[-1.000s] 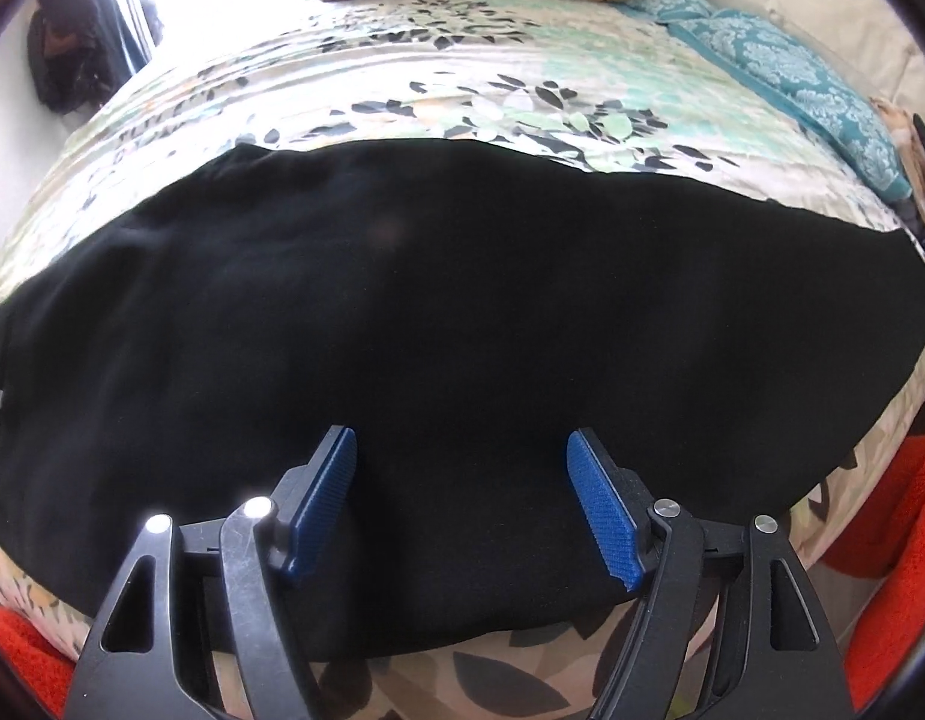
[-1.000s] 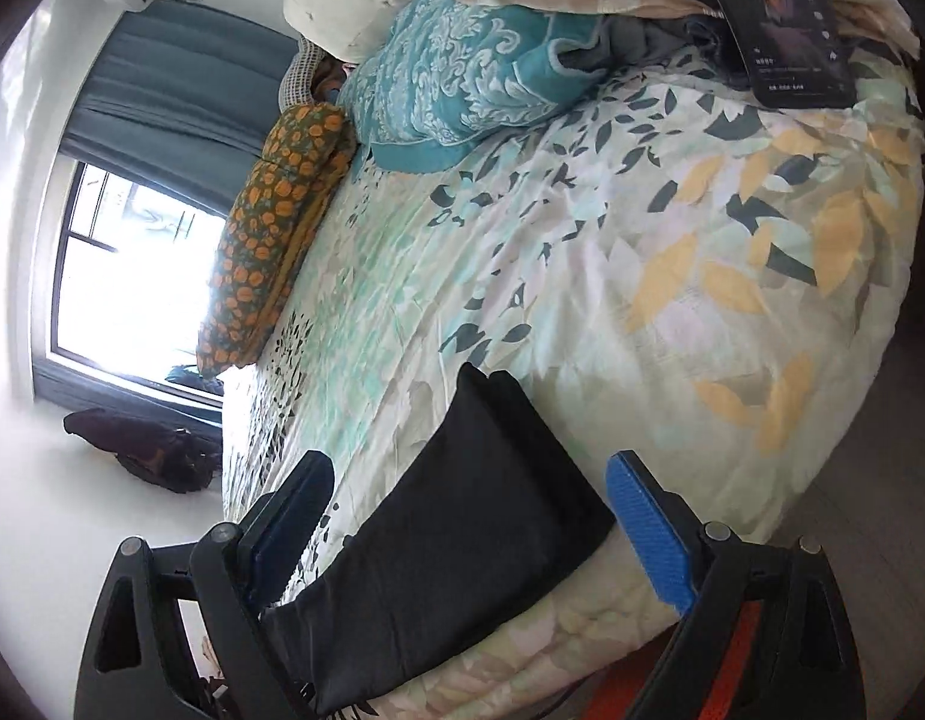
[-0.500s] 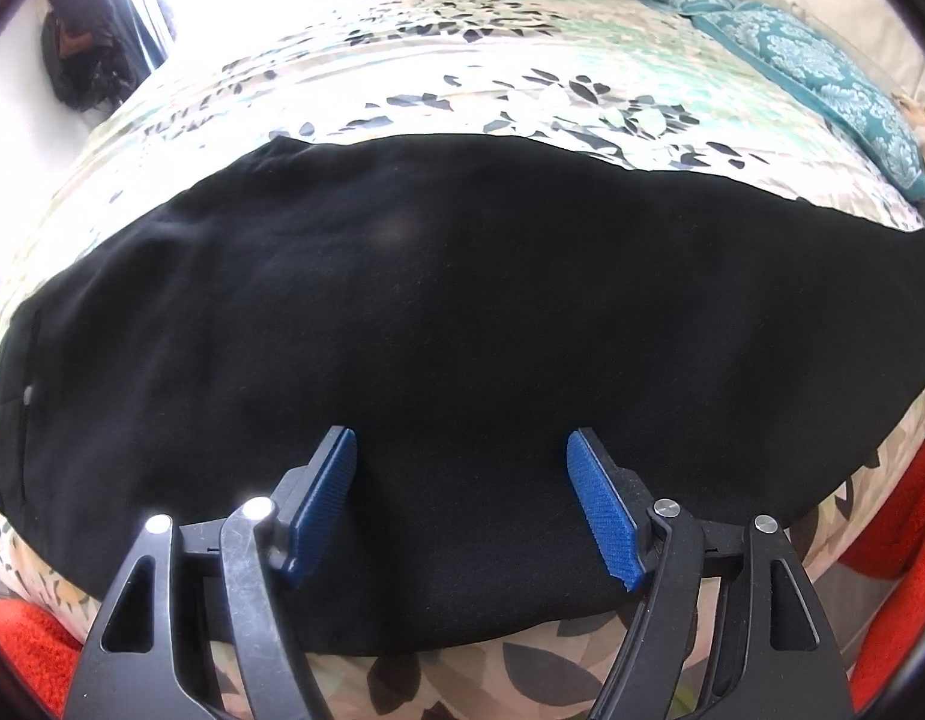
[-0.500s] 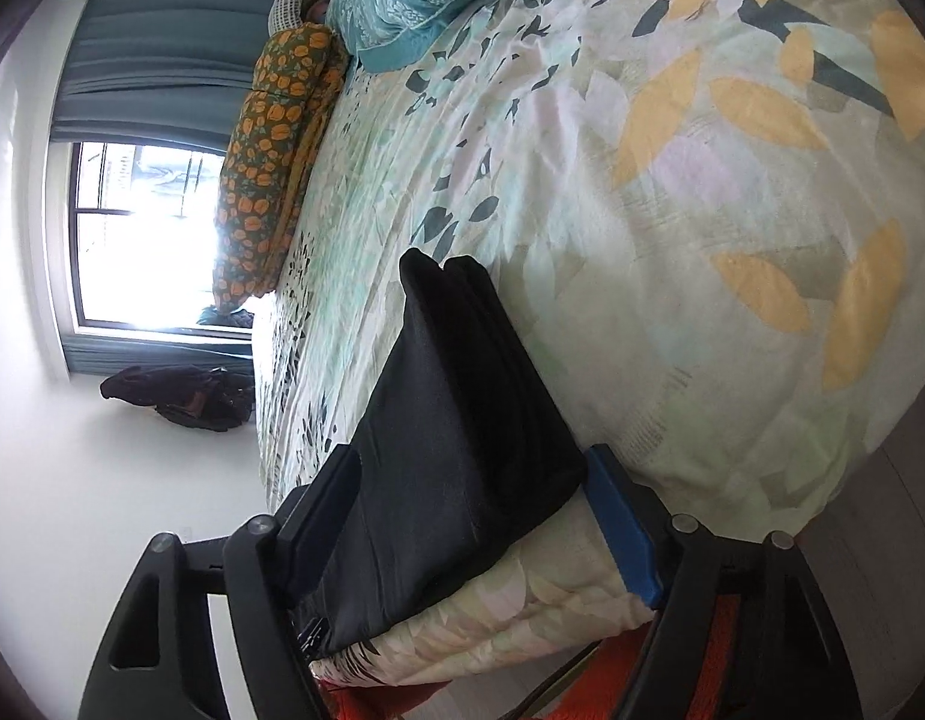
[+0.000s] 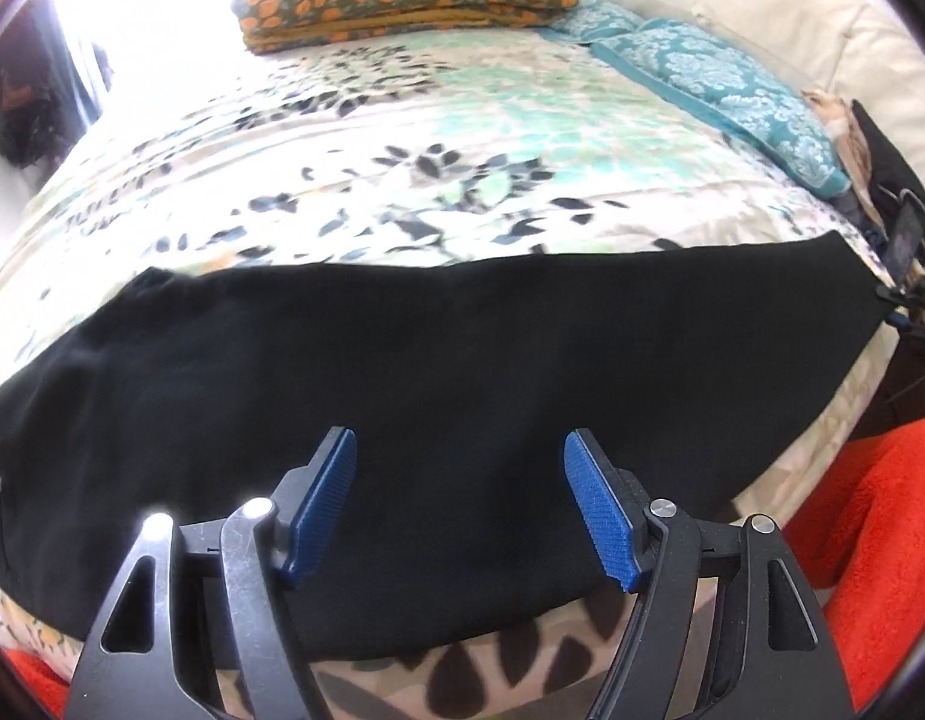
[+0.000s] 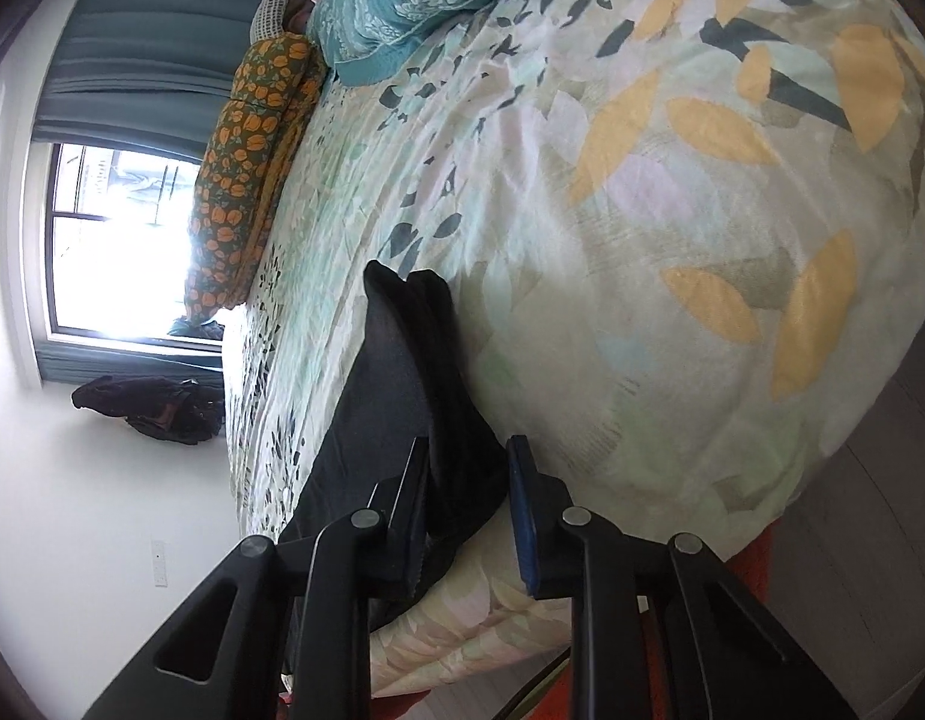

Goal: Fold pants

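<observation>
Hovering with blue pads apart, left gripper (image 5: 459,501) above one black fabric pants (image 5: 438,372) along the leaf-print bed's (image 5: 438,180) near edge, right gripper (image 6: 467,501) narrowed around the pants (image 6: 402,396) end, contact unclear, two far pillows.

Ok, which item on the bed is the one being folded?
On the leaf-print bedspread, pillows sit at the far side. The pants lie along the near edge: one long, flat strip, the only plain black item there.

Bright window (image 6: 120,240), teal curtains (image 6: 156,42), white wall (image 6: 102,540).
</observation>
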The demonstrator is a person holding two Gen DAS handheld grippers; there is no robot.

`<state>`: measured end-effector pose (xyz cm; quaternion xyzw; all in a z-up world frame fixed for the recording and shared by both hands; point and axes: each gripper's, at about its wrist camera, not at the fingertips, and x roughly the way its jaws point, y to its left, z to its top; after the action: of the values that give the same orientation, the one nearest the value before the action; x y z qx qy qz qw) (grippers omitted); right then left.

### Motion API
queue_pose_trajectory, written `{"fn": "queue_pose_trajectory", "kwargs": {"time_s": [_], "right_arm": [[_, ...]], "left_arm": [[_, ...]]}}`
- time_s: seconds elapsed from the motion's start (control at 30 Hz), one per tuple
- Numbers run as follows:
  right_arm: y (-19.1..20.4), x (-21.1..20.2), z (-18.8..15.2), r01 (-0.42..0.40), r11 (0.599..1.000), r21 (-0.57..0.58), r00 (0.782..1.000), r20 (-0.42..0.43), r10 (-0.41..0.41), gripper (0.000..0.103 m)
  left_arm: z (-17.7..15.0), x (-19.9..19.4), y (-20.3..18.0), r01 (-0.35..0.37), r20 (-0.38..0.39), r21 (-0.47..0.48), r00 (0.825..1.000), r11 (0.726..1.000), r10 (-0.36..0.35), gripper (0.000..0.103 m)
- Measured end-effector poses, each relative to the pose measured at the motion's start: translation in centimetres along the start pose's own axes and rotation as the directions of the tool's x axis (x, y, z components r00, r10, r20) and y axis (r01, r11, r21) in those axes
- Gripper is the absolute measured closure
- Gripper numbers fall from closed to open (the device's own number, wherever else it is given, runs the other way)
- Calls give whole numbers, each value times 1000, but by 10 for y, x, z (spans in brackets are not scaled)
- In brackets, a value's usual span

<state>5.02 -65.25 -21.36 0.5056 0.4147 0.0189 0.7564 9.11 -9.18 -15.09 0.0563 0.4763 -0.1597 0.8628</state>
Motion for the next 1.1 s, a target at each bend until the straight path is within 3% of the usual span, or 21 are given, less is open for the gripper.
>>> {"fn": "queue_pose_trajectory", "kwargs": {"time_s": [0.07,0.13,0.17,0.27,0.37,0.53,0.7,0.77,0.83,0.9,1.0,1.03,1.1], "right_arm": [[21,-5,-4,-59,998,-29,998,9,60,80],[51,-6,-14,-114,990,-79,993,-2,114,81],[67,-5,-22,-149,984,-100,989,-16,148,81],[119,14,-56,-246,956,-159,969,-75,237,83],[167,53,-105,-297,930,-216,952,-143,271,84],[229,147,-206,-291,902,-320,942,-262,211,84],[262,222,-300,-246,828,-503,937,-342,71,84],[271,232,-324,-195,763,-616,936,-350,-43,68],[274,215,-331,-222,716,-662,935,-352,-36,42],[278,185,-327,-195,661,-725,951,-305,-55,29],[269,137,-317,-108,580,-808,981,-181,-70,25],[261,122,-313,-69,572,-818,989,-132,-70,23],[241,102,-305,-1,600,-800,997,-47,-62,21]], "left_arm": [[-1,11,-22,53,-17,47,999,997,-52,29],[-7,34,-35,72,-95,75,993,995,-65,29],[-11,42,-34,60,-123,54,991,997,-53,29],[-12,29,-6,114,-87,-97,989,989,-122,30],[-10,5,32,78,-37,-177,996,981,-86,29],[-23,-21,109,0,21,-336,1000,942,8,29],[-55,-22,156,-46,7,-444,998,895,55,29],[-62,-24,165,-53,3,-457,998,888,61,29],[-61,-29,169,-37,29,-469,998,882,58,29],[-57,-36,168,-7,57,-471,998,882,39,29],[-47,-40,145,99,98,-421,993,901,-64,29],[-41,-39,132,154,104,-392,987,907,-123,29],[-28,-31,104,292,101,-352,956,889,-274,31]]}}
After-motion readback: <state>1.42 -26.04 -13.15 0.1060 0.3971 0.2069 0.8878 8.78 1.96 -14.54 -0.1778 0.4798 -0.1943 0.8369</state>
